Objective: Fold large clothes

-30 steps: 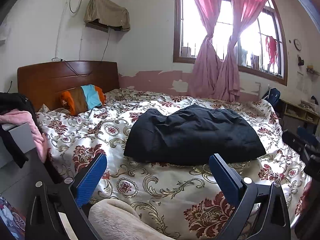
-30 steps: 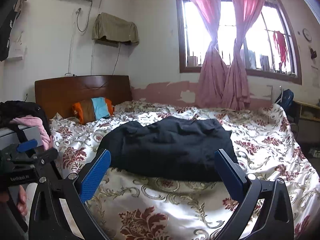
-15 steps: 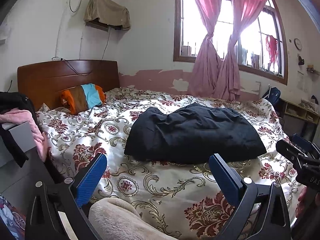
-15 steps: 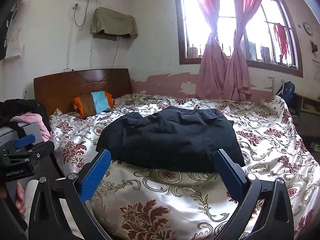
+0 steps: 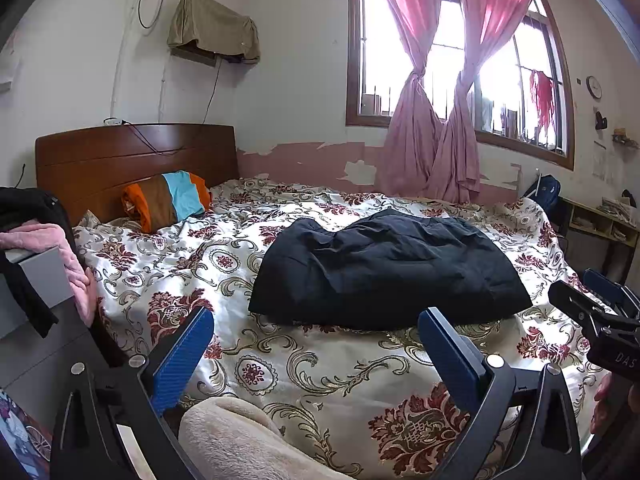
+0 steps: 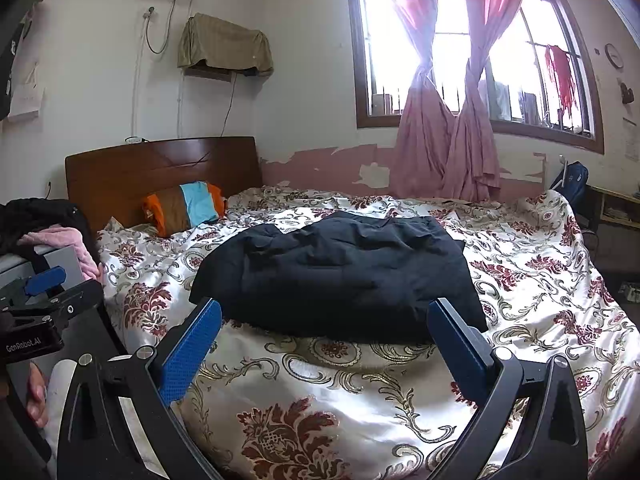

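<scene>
I stand at the foot side of a bed (image 5: 320, 364) covered in a shiny floral quilt, holding one tool in each hand. My left tool (image 5: 316, 344) has its two blue fingers spread wide apart, gripping nothing. My right tool (image 6: 324, 338) is likewise spread wide and empty.

The thing to be folded, a large dark navy garment (image 5: 384, 268), lies rumpled in the middle of the bed, straight ahead of both tools and beyond their fingertips. Neither tool touches it. Its long axis runs side to side across my view, with its near hem facing me.

In the right wrist view the near hem sits just past the fingertips and between them, so I judge my right hand to be the nearer one. In the left wrist view the garment lies ahead and a little to the right, with more bare quilt between it and the fingers.

A striped pillow (image 5: 166, 198) rests by the wooden headboard (image 5: 132, 152), well apart from the garment.
</scene>
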`<action>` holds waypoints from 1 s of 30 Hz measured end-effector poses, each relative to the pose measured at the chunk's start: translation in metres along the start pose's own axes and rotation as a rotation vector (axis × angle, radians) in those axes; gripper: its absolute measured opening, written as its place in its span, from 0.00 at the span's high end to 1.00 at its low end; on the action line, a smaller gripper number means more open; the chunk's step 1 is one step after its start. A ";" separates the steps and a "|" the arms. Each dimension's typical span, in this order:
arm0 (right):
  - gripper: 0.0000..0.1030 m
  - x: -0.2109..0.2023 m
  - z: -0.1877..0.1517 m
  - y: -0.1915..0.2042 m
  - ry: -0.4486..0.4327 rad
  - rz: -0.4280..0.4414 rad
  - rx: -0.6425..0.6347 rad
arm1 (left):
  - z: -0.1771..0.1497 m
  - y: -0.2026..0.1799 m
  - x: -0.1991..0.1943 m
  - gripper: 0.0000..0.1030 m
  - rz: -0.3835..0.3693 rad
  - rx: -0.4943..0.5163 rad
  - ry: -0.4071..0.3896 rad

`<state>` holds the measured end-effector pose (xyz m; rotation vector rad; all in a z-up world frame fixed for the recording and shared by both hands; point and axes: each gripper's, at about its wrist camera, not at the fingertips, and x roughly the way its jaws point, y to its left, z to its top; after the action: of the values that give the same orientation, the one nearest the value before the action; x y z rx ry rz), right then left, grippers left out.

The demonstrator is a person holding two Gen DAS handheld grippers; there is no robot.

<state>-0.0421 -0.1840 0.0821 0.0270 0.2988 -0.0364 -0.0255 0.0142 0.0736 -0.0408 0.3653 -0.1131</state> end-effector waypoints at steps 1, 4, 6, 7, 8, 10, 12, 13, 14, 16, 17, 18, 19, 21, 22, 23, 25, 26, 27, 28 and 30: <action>0.02 0.000 0.000 0.000 0.000 0.000 0.000 | 0.000 0.000 0.000 0.00 0.000 0.001 0.000; 0.02 0.000 0.000 0.000 0.001 0.000 0.001 | 0.000 0.000 -0.001 0.00 0.002 0.002 -0.001; 0.02 0.001 0.000 0.000 0.001 0.000 0.001 | 0.000 0.000 0.000 0.00 0.000 0.000 -0.001; 0.02 0.001 -0.001 0.000 0.002 0.001 0.001 | 0.000 0.000 0.000 0.00 0.000 0.000 -0.001; 0.02 0.001 -0.001 0.000 0.002 0.001 0.001 | 0.000 0.001 0.000 0.00 -0.001 -0.002 -0.001; 0.02 0.001 -0.001 0.000 0.000 0.000 0.000 | 0.000 0.001 0.000 0.00 -0.003 -0.003 0.002; 0.02 0.001 -0.001 0.000 0.002 0.001 0.000 | 0.000 0.001 0.000 0.00 -0.002 -0.005 0.005; 0.02 0.001 -0.001 0.000 0.002 0.000 0.001 | 0.001 0.001 0.001 0.00 -0.001 -0.005 0.007; 0.02 0.001 -0.001 0.000 0.002 0.000 0.001 | 0.001 0.001 0.001 0.00 -0.001 -0.004 0.007; 0.02 0.001 -0.001 0.000 0.002 0.001 0.001 | 0.002 0.001 0.001 0.00 0.000 -0.004 0.007; 0.02 0.001 -0.001 0.000 0.002 0.000 0.000 | 0.001 0.001 0.001 0.00 -0.001 -0.005 0.006; 0.02 0.000 -0.001 0.000 0.002 0.000 0.000 | 0.002 0.001 0.001 0.00 -0.001 -0.005 0.006; 0.02 0.001 -0.001 0.000 0.002 0.001 0.000 | 0.001 0.001 0.001 0.00 -0.001 -0.005 0.006; 0.02 0.000 -0.001 0.001 0.002 -0.001 -0.002 | 0.002 0.001 0.001 0.00 -0.003 -0.006 0.007; 0.02 0.000 -0.002 0.000 0.002 -0.001 -0.002 | 0.002 0.001 0.001 0.00 -0.002 -0.006 0.007; 0.02 0.000 -0.002 0.000 0.002 -0.001 -0.002 | 0.002 0.001 0.001 0.00 -0.003 -0.006 0.007; 0.02 0.000 -0.002 0.000 0.002 -0.001 -0.002 | 0.002 0.001 0.001 0.00 -0.002 -0.005 0.007; 0.02 0.000 -0.002 0.000 0.002 -0.001 -0.002 | 0.002 0.001 0.001 0.00 -0.001 -0.005 0.007; 0.02 0.000 -0.002 0.000 0.003 -0.001 -0.001 | 0.002 0.001 0.001 0.00 -0.002 -0.005 0.007; 0.02 0.000 -0.002 0.000 0.003 -0.001 -0.001 | 0.002 0.001 0.001 0.00 -0.002 -0.006 0.007; 0.02 0.000 -0.002 0.000 0.002 -0.003 -0.001 | 0.002 0.000 0.001 0.00 -0.001 -0.006 0.006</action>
<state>-0.0431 -0.1840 0.0799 0.0259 0.3011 -0.0390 -0.0241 0.0143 0.0749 -0.0468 0.3721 -0.1132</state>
